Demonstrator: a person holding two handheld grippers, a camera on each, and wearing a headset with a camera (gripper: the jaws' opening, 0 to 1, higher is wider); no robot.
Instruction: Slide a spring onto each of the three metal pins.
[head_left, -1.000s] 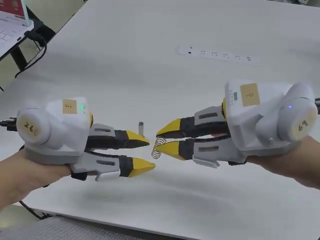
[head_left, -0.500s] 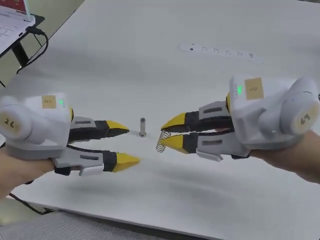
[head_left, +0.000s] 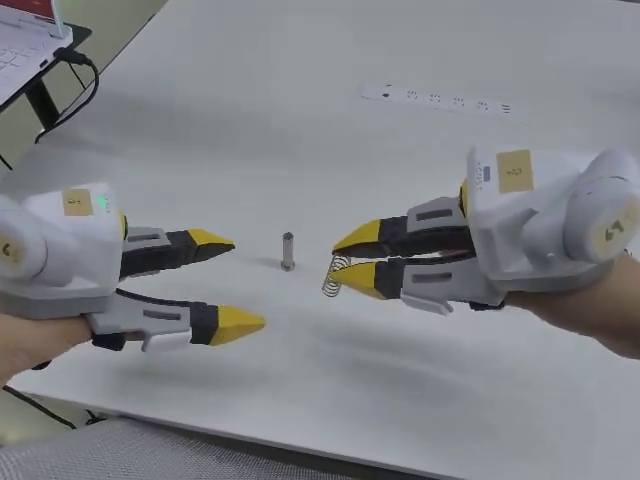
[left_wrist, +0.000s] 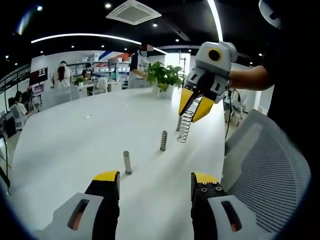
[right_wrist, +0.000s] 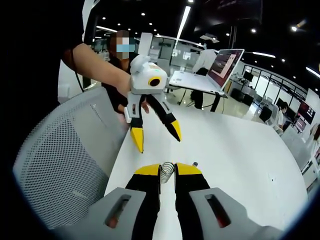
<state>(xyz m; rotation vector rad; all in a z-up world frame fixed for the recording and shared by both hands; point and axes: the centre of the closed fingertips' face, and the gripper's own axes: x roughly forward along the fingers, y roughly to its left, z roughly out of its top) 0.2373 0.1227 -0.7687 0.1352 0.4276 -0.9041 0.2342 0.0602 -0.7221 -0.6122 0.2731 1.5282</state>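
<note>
Spring (head_left: 334, 278), pinched by my right gripper (head_left: 342, 265), jaws closed on it, hanging near the bare pin (head_left: 288, 251) on the table (head_left: 300, 120); left gripper (head_left: 240, 282), jaws open, empty; step in hand, I judge: threading, and next, centre the coil over the pin, then lower.

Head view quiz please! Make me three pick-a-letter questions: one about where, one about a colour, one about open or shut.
1. Where is the silver coiled metal spring?
A. in the left gripper
B. in the right gripper
C. on the white table
2. What colour are the gripper tips?
A. yellow
B. green
C. red
3. The left gripper is:
A. shut on the spring
B. open, empty
C. shut, empty
Answers: B, the right gripper's jaws pinch it; A, all four tips are yellow; B, its jaws stand apart.
</note>
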